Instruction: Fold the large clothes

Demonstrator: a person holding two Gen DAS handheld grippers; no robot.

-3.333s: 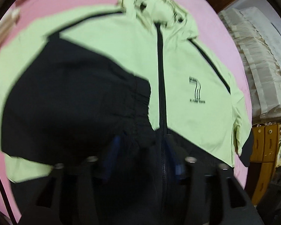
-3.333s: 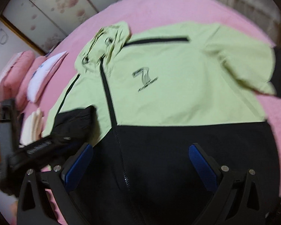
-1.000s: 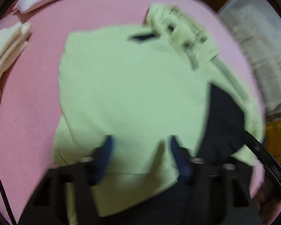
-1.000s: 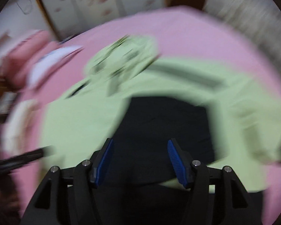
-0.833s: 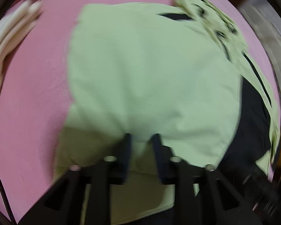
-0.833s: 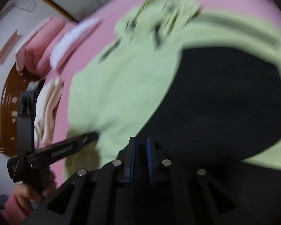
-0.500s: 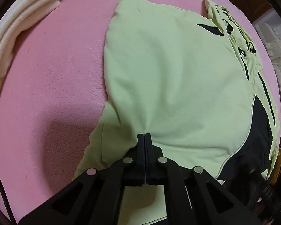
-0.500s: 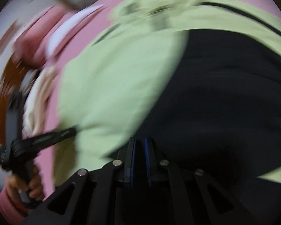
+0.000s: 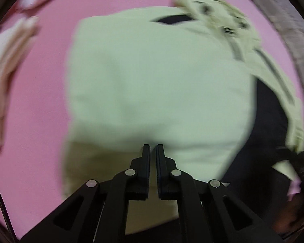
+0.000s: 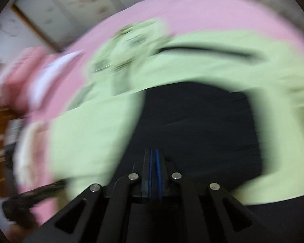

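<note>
Softly rumpled green-black jacket point(image 9: 158, 85) on pink bedspread point(image 9: 46, 77).

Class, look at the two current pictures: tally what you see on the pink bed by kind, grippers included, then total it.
Jackets: 1, green and black.
Grippers: 2, left and right.
Cream folded cloths: 1.
Pillows: 1, white, blurred.
Total: 5.

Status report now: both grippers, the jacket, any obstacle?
Left gripper shut on jacket, green part. Right gripper shut on black part. Jacket partly folded on pink bed. No obstacle seen.
</note>
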